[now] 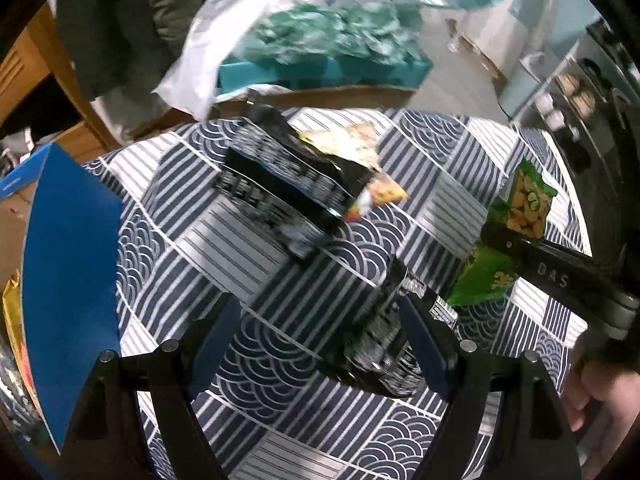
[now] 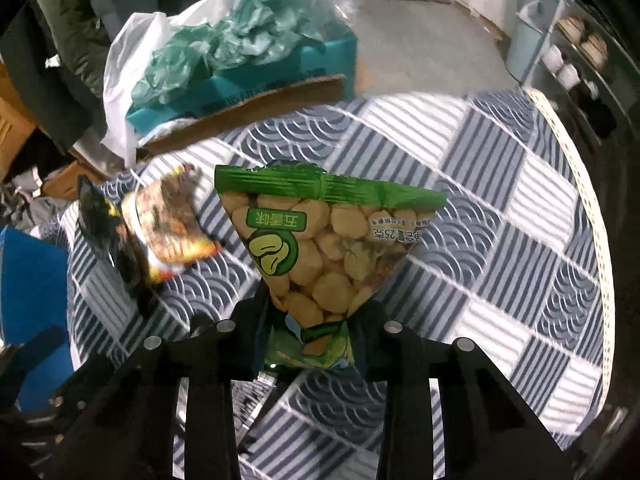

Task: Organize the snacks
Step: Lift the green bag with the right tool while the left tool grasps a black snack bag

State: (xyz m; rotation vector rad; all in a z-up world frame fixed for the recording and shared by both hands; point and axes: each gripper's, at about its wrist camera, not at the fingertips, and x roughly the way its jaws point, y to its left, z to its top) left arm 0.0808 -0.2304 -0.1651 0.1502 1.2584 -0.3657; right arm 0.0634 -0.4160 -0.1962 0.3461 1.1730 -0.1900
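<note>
Table [image 1: 256, 272] w/ blue-white wave-and-stripe cloth carried two black snack packs [image 1: 280, 184], [image 1: 384, 344], plus an orange-yellow pack [image 2: 176, 224] beside the far one.

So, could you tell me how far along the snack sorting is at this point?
Done: hard to say; a blue box stands at the table's edge, its contents mostly out of view. In hand: the right claw is shut on a green bean snack packet. The left claw is open, empty, beside a small black packet. Left: that one, plus the larger black packet on the tablecloth.
</note>
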